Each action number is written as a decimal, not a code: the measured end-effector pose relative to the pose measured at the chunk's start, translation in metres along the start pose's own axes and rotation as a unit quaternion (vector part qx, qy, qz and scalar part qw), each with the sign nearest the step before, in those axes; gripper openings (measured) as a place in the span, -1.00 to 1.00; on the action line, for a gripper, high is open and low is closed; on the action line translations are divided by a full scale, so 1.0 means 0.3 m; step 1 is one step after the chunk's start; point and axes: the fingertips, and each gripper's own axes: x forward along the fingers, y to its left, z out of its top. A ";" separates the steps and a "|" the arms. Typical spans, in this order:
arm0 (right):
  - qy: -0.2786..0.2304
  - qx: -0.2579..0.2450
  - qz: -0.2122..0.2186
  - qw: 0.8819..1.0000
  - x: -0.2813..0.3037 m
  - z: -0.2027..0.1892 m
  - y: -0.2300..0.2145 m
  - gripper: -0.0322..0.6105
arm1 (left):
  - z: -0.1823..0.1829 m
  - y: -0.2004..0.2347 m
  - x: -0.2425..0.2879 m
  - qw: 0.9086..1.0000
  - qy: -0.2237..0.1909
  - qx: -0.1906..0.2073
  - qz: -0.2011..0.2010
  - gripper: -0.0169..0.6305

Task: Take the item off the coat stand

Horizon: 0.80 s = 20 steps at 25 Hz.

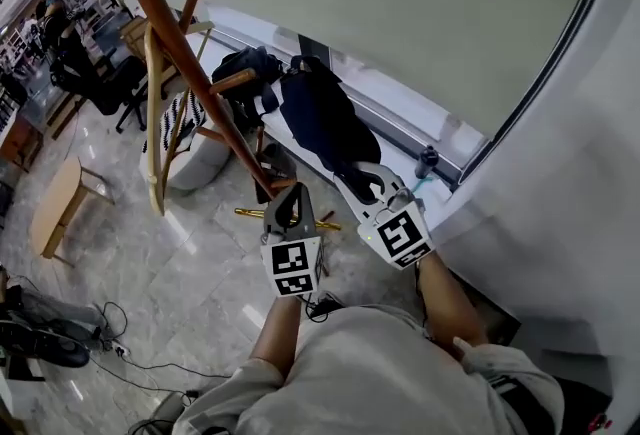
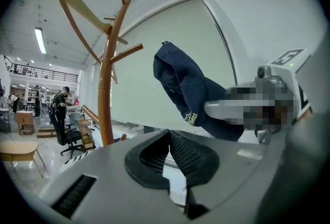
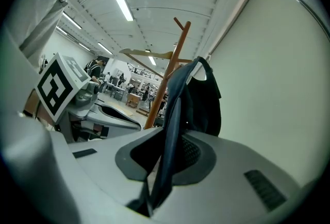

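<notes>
The wooden coat stand (image 1: 190, 63) rises at the upper left, its trunk (image 2: 105, 99) bare. A dark navy fabric item (image 1: 320, 123) hangs from my right gripper (image 1: 366, 181), which is shut on the item's strap (image 3: 172, 130). In the left gripper view the navy item (image 2: 185, 89) sits just right of a peg tip, apart from it. My left gripper (image 1: 290, 201) is beside the right one, jaws closed, nothing between them (image 2: 168, 138). In the right gripper view the item's dark bulk (image 3: 203, 104) hides part of the stand (image 3: 167, 89).
A wooden hanger (image 1: 152, 113) and a black bag (image 1: 245, 73) stay on the stand. A pale blind and a low ledge with a bottle (image 1: 427, 161) run behind. A small wooden table (image 1: 55, 208), an office chair (image 1: 90, 73) and floor cables (image 1: 110, 323) lie left.
</notes>
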 end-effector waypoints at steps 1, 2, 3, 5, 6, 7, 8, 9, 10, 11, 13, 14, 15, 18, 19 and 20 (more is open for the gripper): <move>0.001 0.006 -0.007 1.000 -0.018 -0.007 -0.010 -0.79 | 0.005 -0.011 0.008 1.000 -0.003 0.000 -0.005 -0.91; 0.003 0.012 -0.015 1.000 -0.036 -0.019 -0.020 -0.78 | 0.008 -0.025 0.017 1.000 -0.008 0.000 -0.011 -0.91; 0.004 0.017 -0.024 1.000 -0.054 -0.037 -0.029 -0.79 | 0.006 -0.041 0.029 1.000 -0.011 -0.001 -0.017 -0.91; 0.005 0.025 -0.046 0.999 -0.094 -0.084 -0.048 -0.79 | -0.017 -0.079 0.054 0.999 -0.012 -0.004 -0.031 -0.91; 0.004 0.029 -0.059 0.998 -0.116 -0.106 -0.058 -0.79 | -0.033 -0.098 0.066 0.999 -0.011 -0.003 -0.037 -0.91; 0.001 0.033 -0.072 0.997 -0.140 -0.124 -0.069 -0.79 | -0.046 -0.115 0.077 0.999 -0.011 -0.002 -0.042 -0.91; -0.001 0.038 -0.085 0.996 -0.166 -0.137 -0.081 -0.79 | -0.055 -0.131 0.085 0.999 -0.011 -0.001 -0.047 -0.91; -0.002 0.044 -0.098 0.994 -0.192 -0.147 -0.095 -0.79 | -0.059 -0.147 0.092 0.999 -0.012 -0.001 -0.053 -0.91; -0.002 0.050 -0.110 0.993 -0.217 -0.157 -0.110 -0.79 | -0.060 -0.164 0.098 0.998 -0.013 -0.003 -0.058 -0.91; 0.000 0.055 -0.122 0.991 -0.242 -0.168 -0.125 -0.79 | -0.059 -0.183 0.106 0.998 -0.014 -0.005 -0.065 -0.91; 0.006 0.063 -0.143 0.988 -0.290 -0.191 -0.154 -0.79 | -0.055 -0.225 0.120 0.997 -0.016 -0.008 -0.079 -0.91; 0.011 0.067 -0.152 0.986 -0.315 -0.201 -0.165 -0.79 | -0.053 -0.249 0.125 0.996 -0.017 -0.008 -0.088 -0.91; 0.015 0.069 -0.162 0.984 -0.342 -0.209 -0.174 -0.79 | -0.051 -0.273 0.128 0.995 -0.018 -0.008 -0.096 -0.91; 0.021 0.080 -0.193 0.978 -0.426 -0.235 -0.197 -0.79 | -0.052 -0.346 0.133 0.993 -0.018 -0.007 -0.119 -0.91; 0.025 0.084 -0.203 0.975 -0.456 -0.243 -0.203 -0.79 | -0.056 -0.368 0.132 0.992 -0.017 -0.007 -0.126 -0.91; 0.029 0.087 -0.212 0.973 -0.485 -0.251 -0.208 -0.79 | -0.059 -0.390 0.131 0.991 -0.015 -0.007 -0.132 -0.91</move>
